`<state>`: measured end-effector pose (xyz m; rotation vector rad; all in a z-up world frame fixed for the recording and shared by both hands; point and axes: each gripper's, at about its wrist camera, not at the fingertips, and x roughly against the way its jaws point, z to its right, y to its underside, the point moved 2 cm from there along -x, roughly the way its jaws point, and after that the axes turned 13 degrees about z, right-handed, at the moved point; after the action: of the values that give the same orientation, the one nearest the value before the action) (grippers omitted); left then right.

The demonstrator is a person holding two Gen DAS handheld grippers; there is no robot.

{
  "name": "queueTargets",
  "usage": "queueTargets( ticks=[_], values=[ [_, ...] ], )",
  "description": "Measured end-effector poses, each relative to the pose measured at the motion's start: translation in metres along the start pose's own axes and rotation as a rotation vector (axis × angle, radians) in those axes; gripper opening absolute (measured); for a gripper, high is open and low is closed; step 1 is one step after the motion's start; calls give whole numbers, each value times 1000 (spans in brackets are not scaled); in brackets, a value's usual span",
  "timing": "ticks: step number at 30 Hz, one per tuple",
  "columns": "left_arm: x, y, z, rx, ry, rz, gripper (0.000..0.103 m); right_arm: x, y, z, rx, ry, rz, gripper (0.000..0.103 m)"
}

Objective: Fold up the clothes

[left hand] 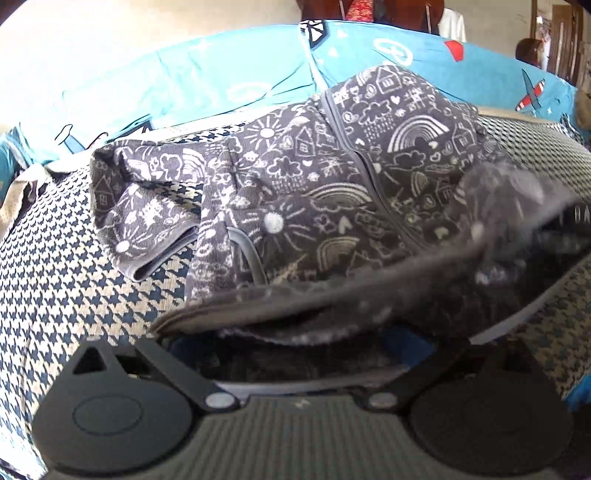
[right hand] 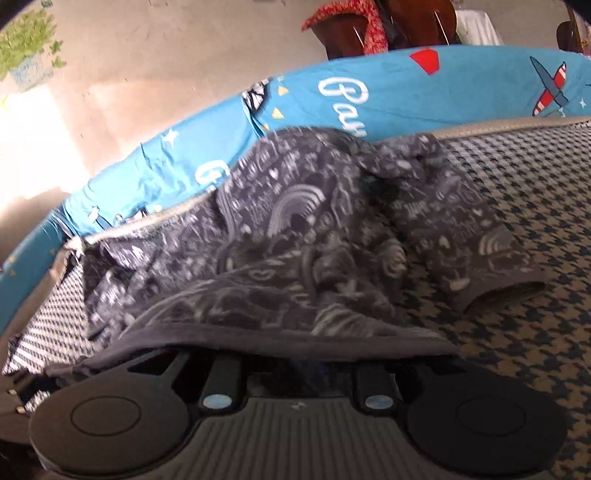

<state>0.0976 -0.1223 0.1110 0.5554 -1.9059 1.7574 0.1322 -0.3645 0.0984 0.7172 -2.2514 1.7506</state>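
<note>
A dark grey zip-up garment (left hand: pixel 332 177) with white doodles of rainbows, houses and suns lies crumpled on a houndstooth mat (left hand: pixel 74 277). Its left sleeve cuff (left hand: pixel 147 258) rests flat on the mat. The garment's bottom hem drapes over my left gripper (left hand: pixel 306 343) and hides the fingertips, but the linkage arms are spread wide, so the jaws stand open. In the right wrist view the same garment (right hand: pixel 295 240) lies blurred, its other sleeve cuff (right hand: pixel 498 291) out to the right. The hem also covers my right gripper (right hand: pixel 295 365). There the linkage bars stand close together and the pads are hidden.
A blue bedsheet (left hand: pixel 221 74) printed with planes and lettering borders the mat's (right hand: pixel 517 350) far edge, seen also as a blue bedsheet (right hand: pixel 443 92) in the right wrist view. Beyond it are a bare floor, a potted plant (right hand: pixel 26 48) and dark wooden furniture (right hand: pixel 406 22).
</note>
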Motion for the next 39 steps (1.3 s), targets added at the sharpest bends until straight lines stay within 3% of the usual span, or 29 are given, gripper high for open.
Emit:
queueTargets(
  ticks=[4, 10, 12, 17, 27, 34, 39],
  values=[
    [5, -4, -4, 33, -22, -18, 101, 1, 10, 7, 64, 74, -43, 20],
    [8, -5, -7, 19, -48, -56, 97, 7, 22, 10, 164, 210, -106, 10],
    [8, -4, -9, 34, -49, -80, 96, 11, 25, 13, 162, 261, -121, 3],
    [11, -2, -15, 68, -32, -128, 94, 33, 25, 34, 83, 386, -135, 0],
    [22, 10, -3, 16, -15, -144, 94, 69, 30, 39, 7, 458, -105, 0],
    [20, 9, 3, -14, -14, -133, 98, 79, 36, 36, -4, 403, -120, 0],
    [19, 9, 5, -13, -15, -127, 99, 89, 40, 15, 133, 339, -71, 17]
  ],
)
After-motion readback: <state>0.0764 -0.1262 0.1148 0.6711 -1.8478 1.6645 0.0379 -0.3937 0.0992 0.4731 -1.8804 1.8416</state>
